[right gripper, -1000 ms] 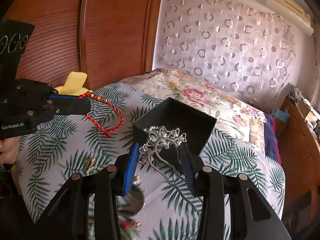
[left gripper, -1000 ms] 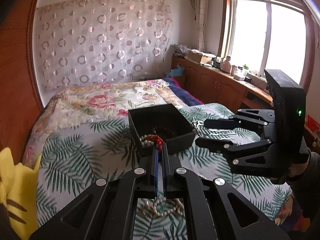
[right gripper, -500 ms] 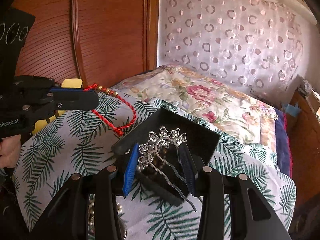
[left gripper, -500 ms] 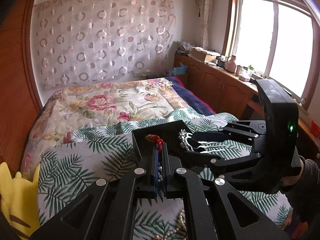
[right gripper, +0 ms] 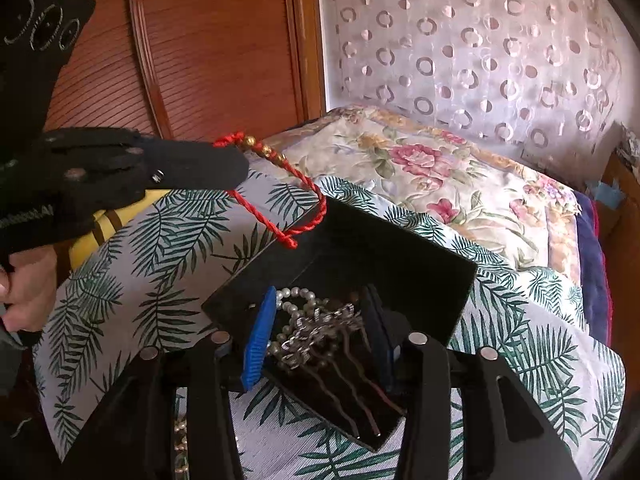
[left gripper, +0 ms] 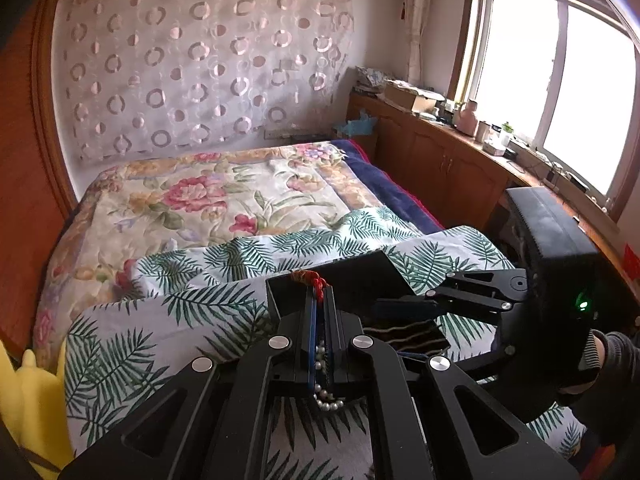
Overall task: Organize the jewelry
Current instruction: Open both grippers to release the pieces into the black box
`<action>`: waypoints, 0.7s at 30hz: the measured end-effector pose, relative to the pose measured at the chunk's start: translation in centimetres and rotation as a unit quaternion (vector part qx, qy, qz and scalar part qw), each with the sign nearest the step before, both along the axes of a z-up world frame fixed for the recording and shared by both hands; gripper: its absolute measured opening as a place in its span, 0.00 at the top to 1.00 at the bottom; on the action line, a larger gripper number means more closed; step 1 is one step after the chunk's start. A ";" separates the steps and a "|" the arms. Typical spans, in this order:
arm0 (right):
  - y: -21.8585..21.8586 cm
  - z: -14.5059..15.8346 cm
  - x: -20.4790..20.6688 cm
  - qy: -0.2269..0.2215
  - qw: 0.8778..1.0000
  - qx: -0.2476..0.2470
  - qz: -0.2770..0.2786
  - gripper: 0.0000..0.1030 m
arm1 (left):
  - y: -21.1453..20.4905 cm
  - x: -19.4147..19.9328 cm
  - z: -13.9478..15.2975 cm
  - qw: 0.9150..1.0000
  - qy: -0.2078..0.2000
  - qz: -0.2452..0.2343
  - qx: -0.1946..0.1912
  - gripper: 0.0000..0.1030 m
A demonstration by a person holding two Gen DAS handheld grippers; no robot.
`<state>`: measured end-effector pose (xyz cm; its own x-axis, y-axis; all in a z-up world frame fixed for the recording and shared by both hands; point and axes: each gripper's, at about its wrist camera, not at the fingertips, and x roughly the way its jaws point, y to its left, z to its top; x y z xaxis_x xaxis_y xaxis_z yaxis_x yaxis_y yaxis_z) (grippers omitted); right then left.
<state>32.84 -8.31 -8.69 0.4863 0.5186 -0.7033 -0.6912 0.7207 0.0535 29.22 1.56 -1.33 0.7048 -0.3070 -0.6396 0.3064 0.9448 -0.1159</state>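
- My right gripper (right gripper: 320, 336) has its jaws parted and just opening, the silver hair comb (right gripper: 320, 332) between them, inside the black box (right gripper: 400, 248).
- My left gripper (left gripper: 320, 300), jaws clamped on the red cord bracelet (right gripper: 280, 184), hangs at the box's near-left rim.

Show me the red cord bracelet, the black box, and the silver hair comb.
red cord bracelet (right gripper: 308, 188), right wrist view, on its hanging loop
black box (right gripper: 400, 256), right wrist view, on its far wall
silver hair comb (right gripper: 320, 328), right wrist view, on its ornate head

A: Was any writing readable?

B: Hardly. The left gripper (right gripper: 236, 168), seen from the right wrist, carried white lettering on its body at the picture's left edge, too blurred to read.

A: Any numbers or labels?

B: None. The black panel (right gripper: 40, 32) above it showed only 3 glittering rings, no letters.
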 end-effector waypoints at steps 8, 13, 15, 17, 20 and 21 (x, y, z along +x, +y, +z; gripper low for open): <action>-3.6 1.6 -1.6 -0.008 0.999 0.017 -0.038 0.54 | -1.6 1.2 -1.4 1.000 0.015 -0.017 0.002 0.98; -6.0 1.6 -3.2 -0.014 0.998 0.008 -0.064 0.53 | -2.1 1.6 -2.1 1.000 0.021 -0.015 0.009 0.91; -6.8 1.3 -4.0 -0.012 0.997 0.007 -0.074 0.53 | -2.1 1.4 -2.3 1.000 0.022 -0.010 0.010 0.79; -7.4 0.8 -4.7 -0.009 0.997 0.005 -0.081 0.53 | -1.9 0.9 -2.4 1.000 0.021 -0.006 0.009 0.70; -7.9 0.2 -6.4 -0.006 0.996 0.005 -0.088 0.53 | -1.3 -0.4 -2.6 1.000 0.020 0.002 0.009 0.62; -8.0 0.1 -6.8 -0.005 0.996 0.006 -0.089 0.53 | -1.1 -1.0 -2.7 1.000 0.019 0.006 0.009 0.54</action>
<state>26.08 -16.27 -8.58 0.5787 0.4310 -0.6924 -0.5523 0.8317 0.0561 28.25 0.49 -4.06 0.6838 -0.2861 -0.6712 0.2904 0.9506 -0.1094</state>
